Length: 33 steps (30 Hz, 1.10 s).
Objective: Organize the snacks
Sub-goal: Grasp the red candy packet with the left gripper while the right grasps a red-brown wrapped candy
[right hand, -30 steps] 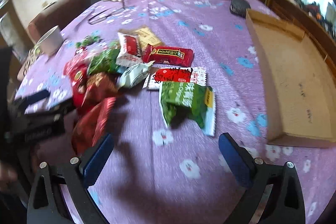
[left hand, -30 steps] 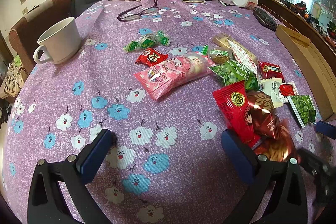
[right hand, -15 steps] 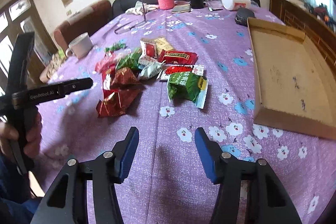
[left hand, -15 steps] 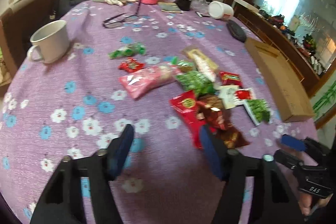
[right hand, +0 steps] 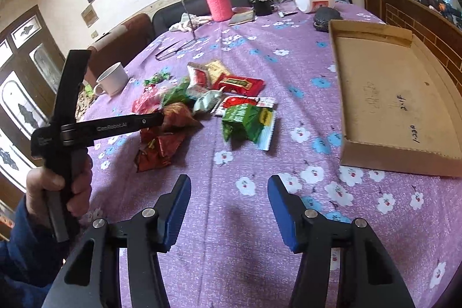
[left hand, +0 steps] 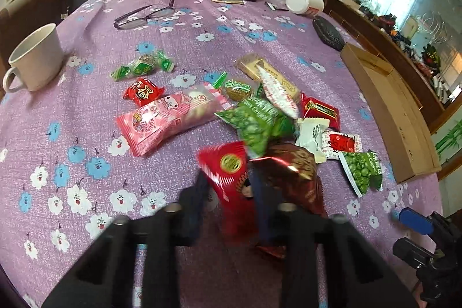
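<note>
The left gripper has just been closing, and its 2 blurred fingers now pinch a red snack packet that stands up between them; whether the dark brown packet at its 3 o'clock side is caught too is hard to tell through the blur. The rest of the snack pile lies on the purple flowered tablecloth from 11 to 2 o'clock of that grip: a pink packet at 11, green pea bags at 12. A white mug sits far off at 10 o'clock.

The right gripper hangs over bare cloth, its blue pads half apart with nothing between them. The cardboard tray lies at its 2 o'clock, the pile at 11.
</note>
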Tool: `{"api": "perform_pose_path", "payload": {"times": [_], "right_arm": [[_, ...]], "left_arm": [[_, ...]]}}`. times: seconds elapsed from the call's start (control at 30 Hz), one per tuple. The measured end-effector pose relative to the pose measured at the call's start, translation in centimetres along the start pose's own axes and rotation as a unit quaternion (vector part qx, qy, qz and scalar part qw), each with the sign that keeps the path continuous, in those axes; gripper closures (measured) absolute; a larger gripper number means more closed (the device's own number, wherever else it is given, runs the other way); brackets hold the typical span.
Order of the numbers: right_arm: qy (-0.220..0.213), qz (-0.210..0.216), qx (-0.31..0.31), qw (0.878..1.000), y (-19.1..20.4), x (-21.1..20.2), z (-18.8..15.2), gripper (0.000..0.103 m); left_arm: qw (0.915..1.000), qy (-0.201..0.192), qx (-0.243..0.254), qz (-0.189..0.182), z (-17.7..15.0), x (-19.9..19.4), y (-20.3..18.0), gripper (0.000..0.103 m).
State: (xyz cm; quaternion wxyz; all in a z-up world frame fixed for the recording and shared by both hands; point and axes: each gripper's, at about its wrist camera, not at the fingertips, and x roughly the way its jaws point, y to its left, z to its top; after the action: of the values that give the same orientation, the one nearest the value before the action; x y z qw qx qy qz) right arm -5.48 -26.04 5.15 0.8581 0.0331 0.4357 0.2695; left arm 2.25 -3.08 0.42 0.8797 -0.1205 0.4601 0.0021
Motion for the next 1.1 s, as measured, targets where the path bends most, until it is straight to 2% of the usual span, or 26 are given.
{"api": "perform_pose_path", "payload": {"times": [0.13,0.3,0.47,0.7,0.73,0.83,1.1], "right_arm": [[0.022,0.028,-0.011,0.999,1.8,1.1,0.8,0.044],[0.045,0.053,-0.022,0.997,5.0,3.4,2.1,0.043],[0.064,0.025,-0.053,0.996,7.6,6.2,3.2,0.043],[0.088,-0.016,-0.077,0.993,8.7,9.3,3.5,0.044],[0.081,-0.020,-0.078,0.993,8.7,9.3,3.4,0.059],[0.076,-0.021,-0.091,0.993,8.8,9.1,3.1,0.072],[0.055,0.011,-0.091,0.994,8.7,7.4,2.3,0.074]], "left_arm": [[0.9989,-0.020,-0.025,-0.035,0.1,-0.5,1.7,0.084],[0.9972,-0.061,-0.029,-0.033,0.3,-1.8,1.9,0.084],[0.9940,-0.096,-0.045,-0.025,0.6,-3.2,2.8,0.084],[0.9941,-0.087,-0.053,-0.036,0.5,-3.0,3.1,0.084],[0.9942,-0.085,-0.053,-0.039,0.5,-2.9,3.1,0.084],[0.9945,-0.081,-0.054,-0.040,0.4,-2.7,3.1,0.084],[0.9945,-0.084,-0.052,-0.036,0.3,-2.5,3.0,0.084]]}}
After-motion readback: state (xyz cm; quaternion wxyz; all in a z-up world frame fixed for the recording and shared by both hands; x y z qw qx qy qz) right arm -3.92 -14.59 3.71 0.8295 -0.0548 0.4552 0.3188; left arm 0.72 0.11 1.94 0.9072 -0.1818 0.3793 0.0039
